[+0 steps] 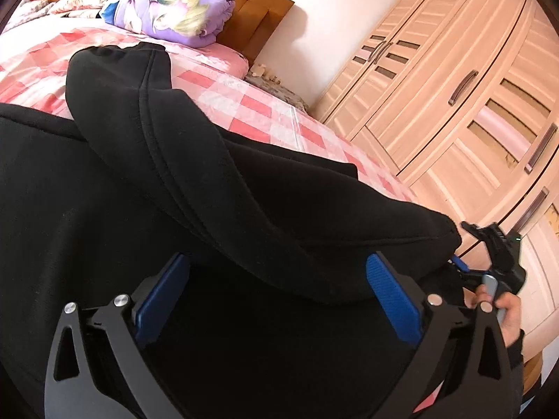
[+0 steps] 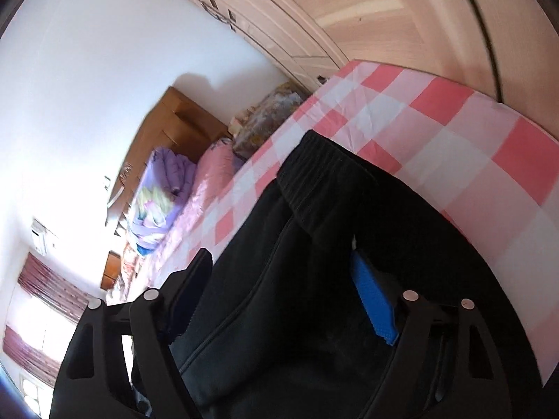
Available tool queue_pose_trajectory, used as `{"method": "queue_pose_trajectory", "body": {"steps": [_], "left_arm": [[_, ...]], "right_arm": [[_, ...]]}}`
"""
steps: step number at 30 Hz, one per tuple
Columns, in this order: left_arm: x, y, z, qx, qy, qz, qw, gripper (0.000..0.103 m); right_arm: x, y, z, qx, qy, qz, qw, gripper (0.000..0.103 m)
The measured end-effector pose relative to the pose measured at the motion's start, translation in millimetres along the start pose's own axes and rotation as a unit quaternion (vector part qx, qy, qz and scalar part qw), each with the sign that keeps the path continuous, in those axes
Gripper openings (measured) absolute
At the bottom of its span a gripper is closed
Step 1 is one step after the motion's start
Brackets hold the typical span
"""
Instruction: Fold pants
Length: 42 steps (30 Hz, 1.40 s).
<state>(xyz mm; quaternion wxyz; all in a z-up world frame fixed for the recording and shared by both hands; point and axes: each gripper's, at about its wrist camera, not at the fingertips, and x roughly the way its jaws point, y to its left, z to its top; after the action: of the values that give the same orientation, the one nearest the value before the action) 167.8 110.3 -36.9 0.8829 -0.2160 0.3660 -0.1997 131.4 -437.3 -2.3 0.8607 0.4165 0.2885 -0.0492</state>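
Black pants [image 1: 209, 192] lie spread over the pink checked bed sheet [image 1: 265, 104], with one part folded across the rest. My left gripper [image 1: 279, 279] hovers low over the dark cloth, its blue pads [image 1: 394, 300] wide apart and pressing on nothing. My right gripper [image 1: 468, 272], in a hand [image 1: 506, 310], sits at the pants' right edge. In the right wrist view the right gripper [image 2: 279, 269] straddles a thick fold of the pants [image 2: 314, 227] near the ribbed waistband [image 2: 314, 160]. The face of its blue pad [image 2: 374, 300] is bare.
A folded purple quilt [image 1: 174, 10] rests against the wooden headboard [image 1: 258, 10] at the far end of the bed. A light wooden wardrobe [image 1: 454, 87] stands close along the bed's right side. Checked sheet [image 2: 436, 122] lies bare beyond the waistband.
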Motion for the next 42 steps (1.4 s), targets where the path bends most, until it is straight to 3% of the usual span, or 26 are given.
{"method": "queue_pose_trajectory", "body": {"steps": [4,6,11,15,19,22,23,24,25,26,27,28,30,33,36,39,42], "left_arm": [[0,0,0,0.000,0.000,-0.001,1.0000,0.101],[0,0,0,-0.002,-0.001,-0.003,1.0000,0.101],[-3,8,2,-0.026,-0.013,-0.024,0.9993,0.101],[-6,9,5,-0.040,0.000,-0.047,0.9981,0.101],[2,5,15,-0.083,0.027,-0.073,0.9935,0.101],[23,-8,29,-0.067,0.074,0.009,0.9950,0.100],[26,-11,33,-0.071,0.079,0.028,0.9939,0.097],[28,-12,36,-0.078,0.084,0.045,0.9924,0.069],[27,-14,42,-0.085,0.087,0.076,0.9897,0.027],[25,-15,47,-0.084,0.086,0.080,0.9896,0.015],[16,-17,57,-0.084,0.079,0.058,0.9916,0.009],[6,-16,65,-0.087,0.066,0.036,0.9934,0.008],[-38,-20,89,-0.082,-0.012,-0.030,0.9961,0.008],[-80,-14,106,-0.089,-0.053,-0.062,0.9927,0.009],[-97,-9,95,-0.082,-0.037,-0.076,0.9931,0.009],[-101,-3,58,-0.046,-0.010,-0.038,0.9981,0.009],[-79,10,12,-0.043,0.056,-0.007,0.9975,0.009]], "right_arm": [[7,-1,-2,-0.024,0.004,-0.023,0.999,0.028],[-8,2,-6,-0.027,-0.015,0.010,0.999,0.022],[-59,36,-19,-0.082,-0.070,0.054,0.993,0.019],[-81,39,-29,-0.078,-0.083,0.075,0.991,0.018],[-87,40,-29,-0.082,-0.081,0.081,0.990,0.018],[-89,41,-24,-0.074,-0.077,0.095,0.990,0.018],[-89,43,-25,-0.075,-0.078,0.097,0.989,0.018],[-90,45,-24,-0.078,-0.079,0.099,0.989,0.018],[-92,47,-22,-0.082,-0.082,0.101,0.988,0.018],[-94,48,-20,-0.083,-0.083,0.103,0.988,0.018],[-97,48,-18,-0.083,-0.083,0.106,0.987,0.018],[-99,47,-14,-0.081,-0.083,0.112,0.987,0.018],[-107,41,-7,-0.072,-0.085,0.128,0.986,0.018],[-128,24,-4,-0.049,-0.085,0.169,0.981,0.018],[-148,15,-23,-0.070,-0.073,0.173,0.980,0.018],[-152,-1,-59,-0.104,-0.036,0.134,0.985,0.018],[-136,-39,-85,-0.079,0.012,0.082,0.993,0.018]]}}
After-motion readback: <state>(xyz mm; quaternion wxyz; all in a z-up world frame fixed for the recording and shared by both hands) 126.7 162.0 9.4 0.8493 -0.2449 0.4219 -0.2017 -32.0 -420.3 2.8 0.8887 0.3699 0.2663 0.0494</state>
